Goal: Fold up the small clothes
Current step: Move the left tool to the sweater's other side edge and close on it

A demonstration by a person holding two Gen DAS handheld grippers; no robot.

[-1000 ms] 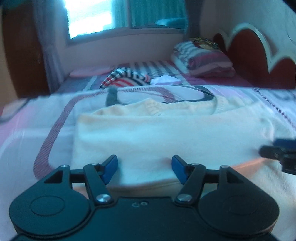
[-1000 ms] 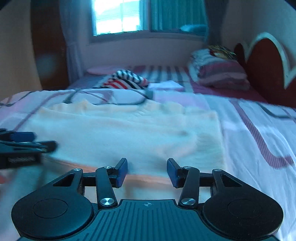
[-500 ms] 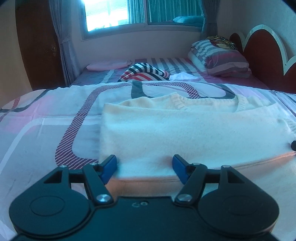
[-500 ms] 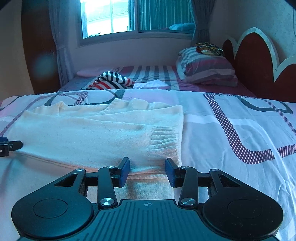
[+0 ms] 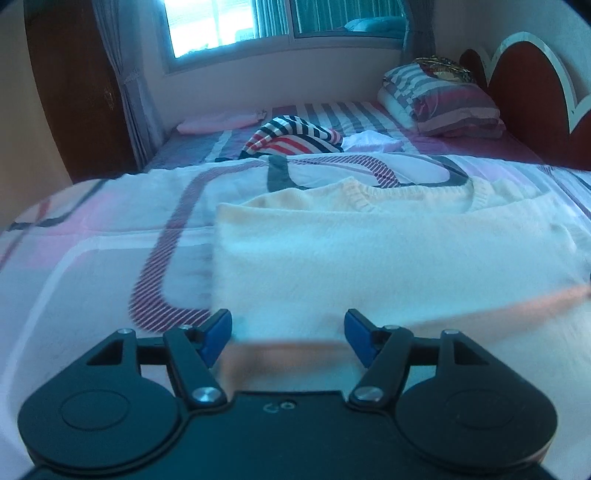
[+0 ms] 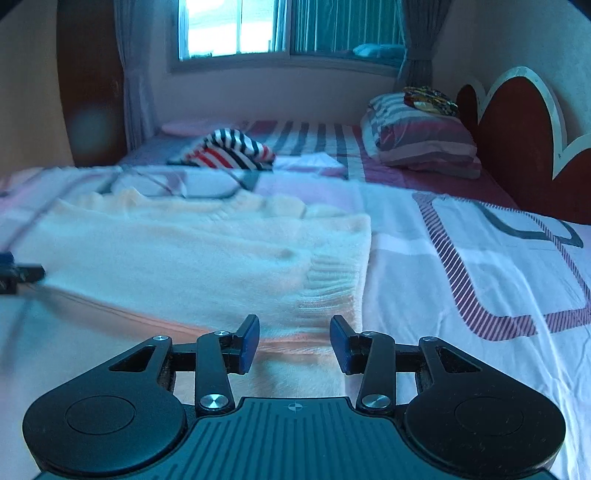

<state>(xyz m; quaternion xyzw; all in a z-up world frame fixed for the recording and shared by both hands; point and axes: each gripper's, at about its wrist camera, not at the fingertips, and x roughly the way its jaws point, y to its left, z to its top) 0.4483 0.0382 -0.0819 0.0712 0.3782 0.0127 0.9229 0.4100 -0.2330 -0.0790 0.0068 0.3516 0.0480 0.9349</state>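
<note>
— Where is your cream sweater?
— Flat on the bedspread, just beyond both tools: your left gripper at its near-left hem, right gripper near its right cuff, jaws apart, holding nothing.

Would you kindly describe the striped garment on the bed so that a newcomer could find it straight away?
Start at the window on the far wall and come down to the bed below it. The striped garment lies crumpled in a heap on the striped sheet, beyond the cream sweater. Its bold navy, white and red stripes set it apart from the plain white cloth beside it.
</note>
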